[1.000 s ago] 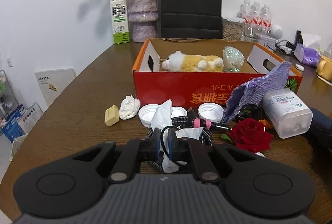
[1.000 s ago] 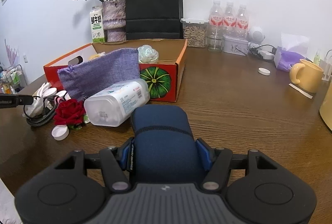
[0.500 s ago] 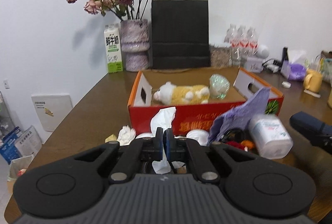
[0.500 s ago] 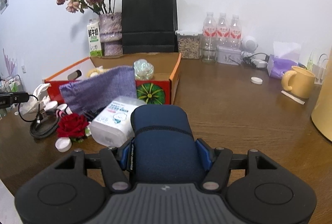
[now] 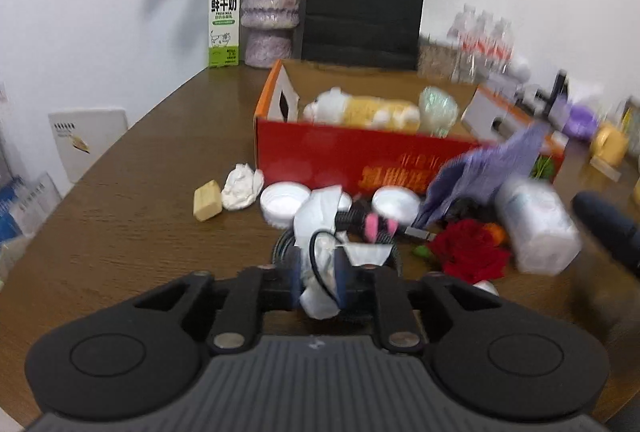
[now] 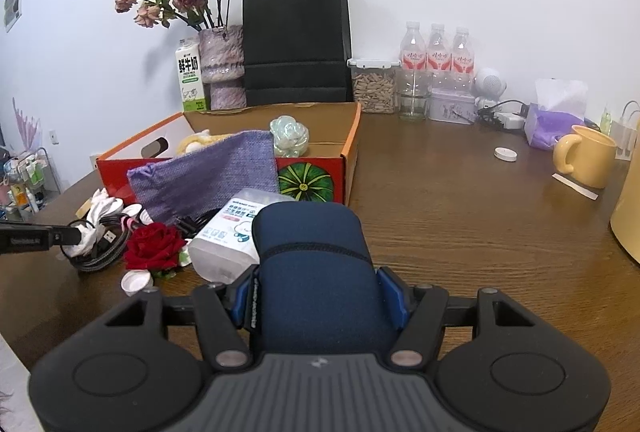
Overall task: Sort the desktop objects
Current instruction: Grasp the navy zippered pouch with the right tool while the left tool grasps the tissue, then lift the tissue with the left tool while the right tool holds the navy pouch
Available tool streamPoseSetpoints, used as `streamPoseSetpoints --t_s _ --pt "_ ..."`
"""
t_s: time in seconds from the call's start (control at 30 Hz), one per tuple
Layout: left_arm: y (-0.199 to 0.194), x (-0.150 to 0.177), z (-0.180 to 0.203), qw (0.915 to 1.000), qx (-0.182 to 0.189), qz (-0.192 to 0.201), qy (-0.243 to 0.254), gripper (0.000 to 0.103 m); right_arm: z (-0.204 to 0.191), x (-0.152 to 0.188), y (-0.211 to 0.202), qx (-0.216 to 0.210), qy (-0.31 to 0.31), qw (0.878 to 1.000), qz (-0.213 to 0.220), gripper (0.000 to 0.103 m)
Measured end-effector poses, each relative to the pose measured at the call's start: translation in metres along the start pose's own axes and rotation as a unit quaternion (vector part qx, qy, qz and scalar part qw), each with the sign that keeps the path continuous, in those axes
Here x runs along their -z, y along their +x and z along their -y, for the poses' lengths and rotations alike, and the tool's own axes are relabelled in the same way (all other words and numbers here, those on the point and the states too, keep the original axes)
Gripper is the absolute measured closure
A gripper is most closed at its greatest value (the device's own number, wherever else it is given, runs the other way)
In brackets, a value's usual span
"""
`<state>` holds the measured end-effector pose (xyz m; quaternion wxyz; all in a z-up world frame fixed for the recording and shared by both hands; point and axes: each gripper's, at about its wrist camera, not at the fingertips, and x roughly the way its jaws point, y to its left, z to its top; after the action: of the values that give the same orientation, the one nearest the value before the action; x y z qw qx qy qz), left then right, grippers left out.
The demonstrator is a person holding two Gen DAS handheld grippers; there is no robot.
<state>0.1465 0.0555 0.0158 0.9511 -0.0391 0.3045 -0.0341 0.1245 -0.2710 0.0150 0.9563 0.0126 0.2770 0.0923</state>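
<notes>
My left gripper (image 5: 319,278) is shut on a white tissue (image 5: 316,220) with a thin black cable loop caught in it, low over a coiled black cable (image 5: 352,220) in front of the red cardboard box (image 5: 344,155). My right gripper (image 6: 320,296) is shut on a dark blue padded case (image 6: 312,264), held above the table. The left gripper (image 6: 52,236) also shows at the left of the right wrist view. Around the cable lie white caps (image 5: 285,200), a red rose (image 5: 468,252), a purple cloth pouch (image 6: 208,175) and a clear wipes pack (image 6: 236,228).
The box holds a yellow plush toy (image 5: 368,111) and an iridescent flower ornament (image 6: 289,135). A crumpled tissue (image 5: 242,185) and a beige block (image 5: 207,199) lie left of it. A vase, milk carton (image 6: 189,79), black bag, bottles and a yellow mug (image 6: 588,161) stand behind.
My left gripper rose with the tissue half a second ago and has come back down low near the cable. The right gripper has lifted a little with the blue case.
</notes>
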Motion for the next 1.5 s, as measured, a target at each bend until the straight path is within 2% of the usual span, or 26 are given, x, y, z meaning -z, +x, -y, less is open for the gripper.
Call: streamPoseSetpoints --t_s 0.1,0.2,0.33,0.37,0.43,0.47,0.5,0.73,0.83,0.93,1.17,1.3,1.5 --pt "-0.003 -0.012 -0.005 0.9997 0.002 0.018 -0.016 0.063 0.0 -0.002 0.0 0.0 0.001 1.0 0.001 0.042" --pt "0.005 -0.025 -0.004 0.9998 0.002 0.013 -0.013 0.062 -0.002 -0.005 0.002 -0.001 -0.001 1.0 0.003 0.042" --pt "0.029 -0.036 -0.001 0.9997 0.004 -0.021 -0.012 0.063 -0.006 -0.009 0.006 -0.003 -0.003 1.0 0.003 0.042" --pt "0.036 -0.037 -0.002 0.9993 0.007 -0.032 -0.017 0.064 -0.007 -0.009 0.007 -0.003 -0.003 1.0 0.003 0.042" --pt "0.045 -0.038 -0.005 0.9982 0.015 -0.048 -0.034 0.092 -0.008 -0.01 0.008 -0.002 -0.004 1.0 0.002 0.042" --pt "0.047 -0.038 -0.008 0.9977 0.022 -0.05 -0.042 0.097 -0.009 -0.011 0.009 -0.002 -0.004 1.0 0.002 0.042" --pt "0.046 -0.037 -0.009 0.9975 0.028 -0.046 -0.046 0.098 -0.009 -0.012 0.009 -0.003 -0.004 1.0 0.002 0.042" --pt "0.006 -0.04 -0.004 0.9991 -0.007 0.04 -0.013 0.099 -0.011 -0.014 0.01 -0.002 -0.007 1.0 0.004 0.042" --pt "-0.01 -0.043 0.003 0.997 -0.023 0.073 0.01 0.099 -0.012 -0.013 0.01 -0.004 -0.006 1.0 0.004 0.042" --pt "-0.024 -0.044 0.015 0.9921 -0.033 0.108 0.054 0.099 -0.013 -0.013 0.01 -0.006 -0.006 1.0 0.005 0.042" --pt "0.002 -0.03 0.024 0.9964 -0.016 0.058 0.059 0.099 -0.014 -0.01 0.006 -0.01 -0.001 1.0 0.009 0.042" --pt "0.01 -0.017 0.023 0.9984 0.021 0.033 0.04 0.099 -0.012 -0.009 0.005 -0.009 0.0 1.0 0.007 0.042" --pt "0.001 -0.01 0.017 0.9987 0.035 0.024 0.027 0.095 -0.01 -0.007 0.002 -0.007 0.003 1.0 0.008 0.042"
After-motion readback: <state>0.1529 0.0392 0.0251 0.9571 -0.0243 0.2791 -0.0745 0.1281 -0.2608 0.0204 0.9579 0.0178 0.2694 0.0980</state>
